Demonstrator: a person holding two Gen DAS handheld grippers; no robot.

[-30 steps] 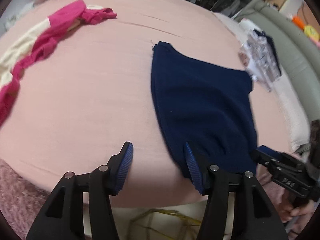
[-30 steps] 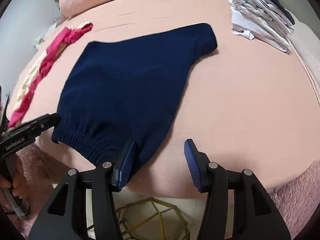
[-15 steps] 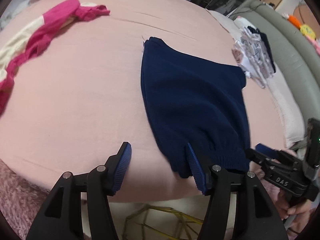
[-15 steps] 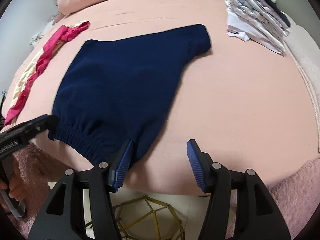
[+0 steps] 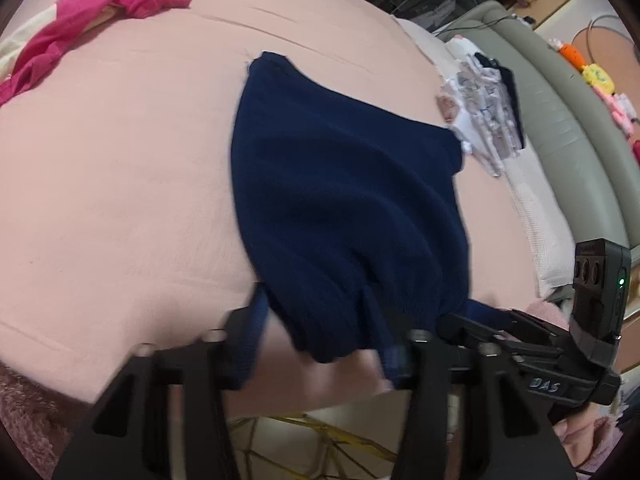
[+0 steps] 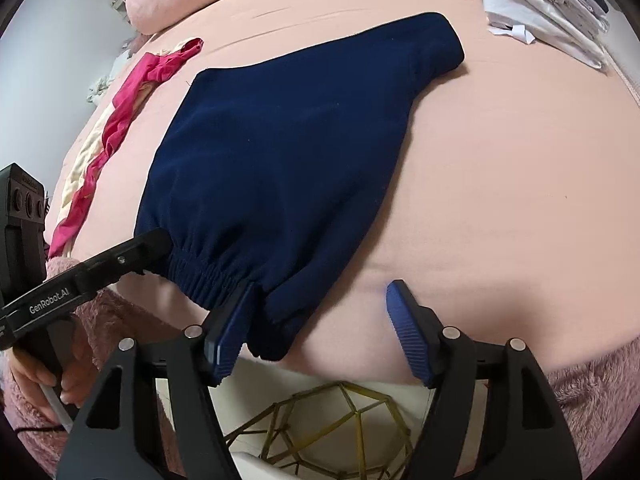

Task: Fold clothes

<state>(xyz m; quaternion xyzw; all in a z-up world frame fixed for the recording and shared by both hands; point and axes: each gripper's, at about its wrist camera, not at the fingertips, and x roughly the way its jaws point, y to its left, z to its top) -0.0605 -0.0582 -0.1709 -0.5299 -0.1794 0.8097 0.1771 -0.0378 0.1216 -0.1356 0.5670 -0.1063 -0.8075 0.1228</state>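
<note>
A dark blue piece of clothing [image 6: 280, 152] lies flat on the pink bed [image 6: 500, 160], with its stretchy band at the near edge of the bed. The band end hangs a little over that edge. The left gripper [image 5: 316, 332] sits at the near edge with its fingers spread apart, and the blue cloth drapes down between them; this part is blurry, so I cannot tell if the fingers squeeze the cloth. In the right wrist view its tip touches the left corner of the band. The right gripper [image 6: 316, 320] is wide open at the other corner of the band. Its left finger [image 6: 230, 328] touches the cloth, and its right finger [image 6: 408, 328] rests on bare bed beside it. A pink and cream cloth [image 6: 116, 136] lies along the left side of the bed, well apart. A stack of folded white clothes [image 6: 544, 4] sits at the far right corner. A hand [image 6: 44, 376] holds the left gripper's handle.
</note>
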